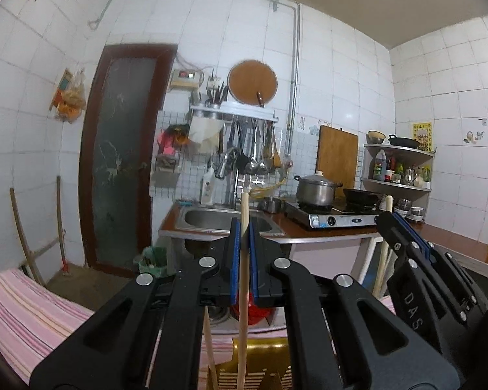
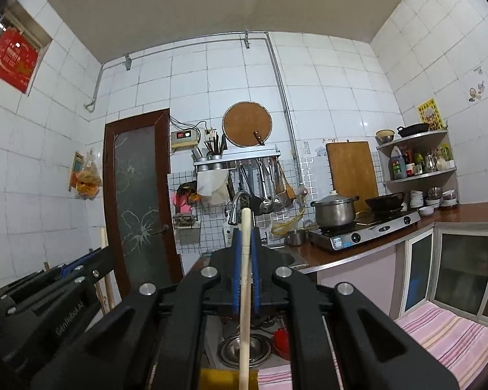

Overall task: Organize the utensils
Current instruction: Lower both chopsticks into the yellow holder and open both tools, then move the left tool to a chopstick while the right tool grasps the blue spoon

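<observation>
Left wrist view: a white-tiled kitchen with a dark-framed frosted door (image 1: 123, 159) left of the steel sink (image 1: 224, 219). The sink sits in a reddish-brown worktop (image 1: 452, 237); right of the sink stands a steel gas stove (image 1: 338, 216) bearing a lidded steel pot (image 1: 317, 188) and a black wok. Above the sink hang ladles and spatulas from a rack, with a round wooden board (image 1: 252, 81) over them. A pink striped cloth (image 1: 26, 312) lies low, well left of the sink. The left tool (image 1: 243, 230) is clenched on a pale, smooth, round wooden stick (image 1: 243, 279) that stands upright in front of the sink, its lower end reaching a gold slotted holder (image 1: 260, 370). The right tool (image 1: 390, 217), right of the sink, grips a second pale stick (image 1: 382, 266).

Right wrist view: the same tiled wall, door and rack. The right tool (image 2: 245, 237) is clamped on its pale wooden stick (image 2: 245, 308), upright before the sink, above steel bowls (image 2: 244, 347). The left tool (image 2: 91, 253) shows at the left, beside the door; its jaws cannot be judged here. A rectangular wooden board (image 2: 351, 172) leans behind the pot.
</observation>
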Demonstrator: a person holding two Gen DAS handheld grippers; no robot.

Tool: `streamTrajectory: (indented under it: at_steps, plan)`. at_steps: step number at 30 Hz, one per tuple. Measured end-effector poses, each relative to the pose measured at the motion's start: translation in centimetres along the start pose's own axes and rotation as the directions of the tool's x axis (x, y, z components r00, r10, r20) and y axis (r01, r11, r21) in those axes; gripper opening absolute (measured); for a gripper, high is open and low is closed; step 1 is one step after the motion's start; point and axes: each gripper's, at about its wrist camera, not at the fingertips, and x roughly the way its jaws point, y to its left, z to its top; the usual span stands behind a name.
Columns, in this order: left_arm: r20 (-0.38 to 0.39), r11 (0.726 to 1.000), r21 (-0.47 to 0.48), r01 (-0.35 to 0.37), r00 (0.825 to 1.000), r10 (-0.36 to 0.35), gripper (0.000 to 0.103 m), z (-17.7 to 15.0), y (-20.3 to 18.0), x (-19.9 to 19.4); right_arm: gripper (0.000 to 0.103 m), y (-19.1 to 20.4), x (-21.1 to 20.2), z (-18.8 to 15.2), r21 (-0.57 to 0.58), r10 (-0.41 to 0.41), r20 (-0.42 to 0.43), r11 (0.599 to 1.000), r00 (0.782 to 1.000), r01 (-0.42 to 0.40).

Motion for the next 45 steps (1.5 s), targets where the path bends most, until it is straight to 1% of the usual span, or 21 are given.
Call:
streamTrajectory:
  at_steps: [5,12,17,18,19,20,21,22,24,26,27,28,29,30,31,32,33,37,40,43,45]
  plan:
    - [-0.011,1.0,0.018,-0.009,1.0,0.009,0.004,-1.4,0.6,-0.2,0.006,-0.1,-0.6,-1.0,-0.026,-0.001,-0.022,1.0,1.0,0.0]
    - [-0.076,1.0,0.02,-0.015,0.997,0.016,0.004,-2.7,2.4,-0.1,0.008,-1.3,-1.2,-2.0,-0.058,-0.031,-0.102,0.998,0.994,0.025]
    - [-0.133,1.0,0.017,-0.022,0.991,0.024,0.005,-2.3,3.4,-0.4,0.008,-1.6,-0.8,-1.2,-0.075,-0.038,-0.222,0.997,0.974,0.021]
    - [-0.144,1.0,0.018,-0.02,0.989,0.023,0.01,-1.8,3.6,-0.8,0.009,-1.8,-0.7,-0.7,-0.075,-0.035,-0.249,0.997,0.968,0.017]
    - [-0.149,1.0,0.019,-0.022,0.989,0.025,0.023,-1.4,3.6,-1.1,0.012,-1.8,-0.7,-0.5,-0.077,-0.038,-0.265,0.997,0.963,0.018]
    - [-0.147,0.999,0.017,-0.028,0.989,0.03,0.031,-0.7,3.8,-1.7,0.027,-1.9,-0.7,-0.1,-0.082,-0.05,-0.288,0.996,0.956,0.027]
    - [-0.14,0.999,0.016,-0.033,0.99,0.035,0.048,-0.2,3.9,-2.5,0.049,-2.1,-0.7,0.2,-0.08,-0.055,-0.301,0.996,0.952,0.032]
    - [-0.128,0.999,0.017,-0.04,0.991,0.042,0.057,0.3,4.1,-3.1,0.056,-2.2,-0.9,0.5,-0.074,-0.055,-0.309,0.997,0.949,0.034]
    - [-0.124,0.998,0.039,-0.054,0.991,0.059,0.067,1.4,4.2,-4.6,0.056,-2.5,-1.6,1.2,-0.071,-0.069,-0.33,0.996,0.942,0.048]
    - [-0.121,0.997,0.055,-0.057,0.991,0.063,0.072,2.2,4.1,-5.9,0.06,-2.6,-2.5,1.8,-0.061,-0.073,-0.344,0.997,0.936,0.055]
    - [-0.119,0.996,0.062,-0.06,0.991,0.067,0.082,2.5,4.0,-6.6,0.067,-2.6,-3.2,2.2,-0.062,-0.08,-0.352,0.996,0.933,0.062]
    - [-0.117,0.995,0.072,-0.067,0.99,0.075,0.092,2.8,3.9,-7.4,0.071,-2.4,-3.7,2.5,-0.069,-0.085,-0.355,0.995,0.931,0.065]
    - [-0.105,0.994,0.079,-0.074,0.991,0.083,0.096,3.0,3.9,-8.5,0.077,-2.1,-4.7,2.9,-0.082,-0.091,-0.35,0.994,0.932,0.066]
    - [-0.09,0.993,0.085,-0.08,0.992,0.087,0.098,3.0,3.8,-9.5,0.083,-1.9,-5.4,3.1,-0.092,-0.095,-0.347,0.993,0.933,0.067]
    - [-0.083,0.992,0.098,-0.08,0.993,0.088,0.098,2.9,3.6,-10.5,0.086,-1.6,-6.3,3.4,-0.104,-0.105,-0.344,0.992,0.933,0.073]
    - [-0.089,0.99,0.113,-0.079,0.992,0.089,0.098,2.8,3.4,-11.2,0.092,-1.4,-7.4,3.7,-0.112,-0.118,-0.342,0.99,0.932,0.084]
    - [-0.099,0.989,0.126,-0.078,0.991,0.091,0.098,2.6,3.2,-11.8,0.095,-1.1,-8.1,3.8,-0.113,-0.122,-0.344,0.99,0.931,0.088]
    - [-0.144,0.986,0.141,-0.085,0.984,0.105,0.098,0.4,3.1,-14.1,0.097,-0.2,-11.6,3.4,-0.139,-0.132,-0.378,0.987,0.917,0.085]
    - [-0.202,0.985,0.138,-0.103,0.971,0.129,0.098,-1.9,3.5,-15.0,0.098,0.2,-14.7,1.5,-0.161,-0.149,-0.409,0.983,0.9,0.089]
    - [-0.26,0.984,0.138,-0.109,0.955,0.142,0.098,-4.8,4.2,-15.7,0.098,0.5,-16.9,-1.4,-0.177,-0.16,-0.47,0.981,0.868,0.085]
    - [-0.307,0.984,0.141,-0.112,0.94,0.151,0.098,-6.9,4.8,-15.8,0.098,0.4,-18.1,-4.0,-0.167,-0.158,-0.528,0.983,0.834,0.08]
